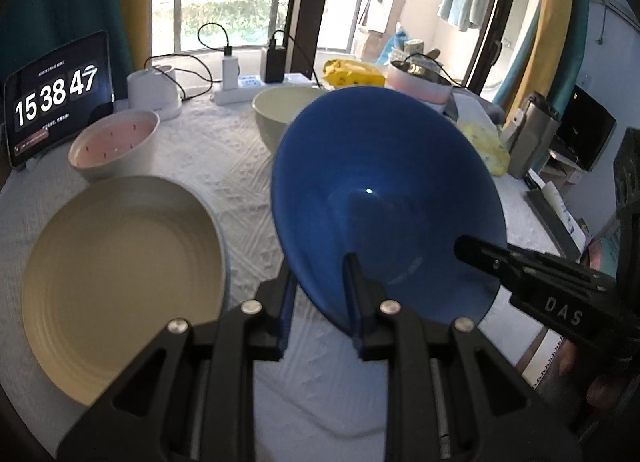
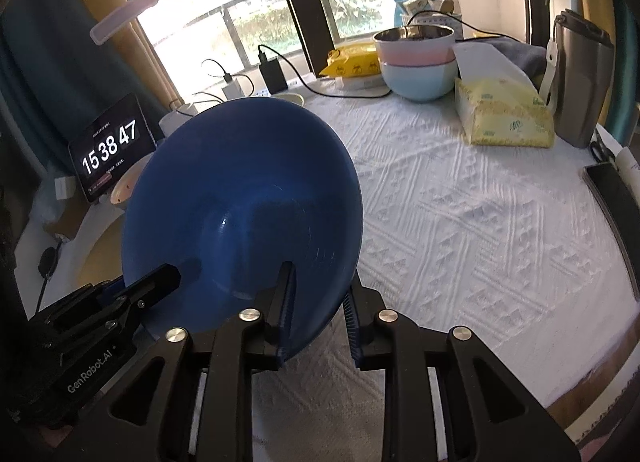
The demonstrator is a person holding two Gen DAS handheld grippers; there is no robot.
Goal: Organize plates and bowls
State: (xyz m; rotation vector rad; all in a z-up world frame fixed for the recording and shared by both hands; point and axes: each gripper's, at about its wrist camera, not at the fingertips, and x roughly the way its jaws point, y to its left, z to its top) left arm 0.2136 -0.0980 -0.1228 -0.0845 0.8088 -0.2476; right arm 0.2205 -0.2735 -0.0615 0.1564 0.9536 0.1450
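Note:
A blue plate (image 1: 384,190) is held tilted above the white tablecloth, and both grippers grip its rim. My left gripper (image 1: 320,302) is shut on its near edge, one finger inside and one under it. My right gripper (image 2: 320,302) is shut on the same plate (image 2: 248,190) at its right edge; it also shows in the left wrist view (image 1: 520,266). A cream plate (image 1: 120,282) lies on the table to the left. A pink-lined bowl (image 1: 114,144) and a pale green bowl (image 1: 280,110) stand behind it.
A tablet clock (image 1: 56,98) stands at the far left. Stacked pink and light blue bowls (image 2: 416,62), a tissue pack (image 2: 504,114), a grey thermos (image 2: 580,78), chargers with cables (image 1: 248,66) and a yellow packet (image 2: 352,60) line the back and right of the table.

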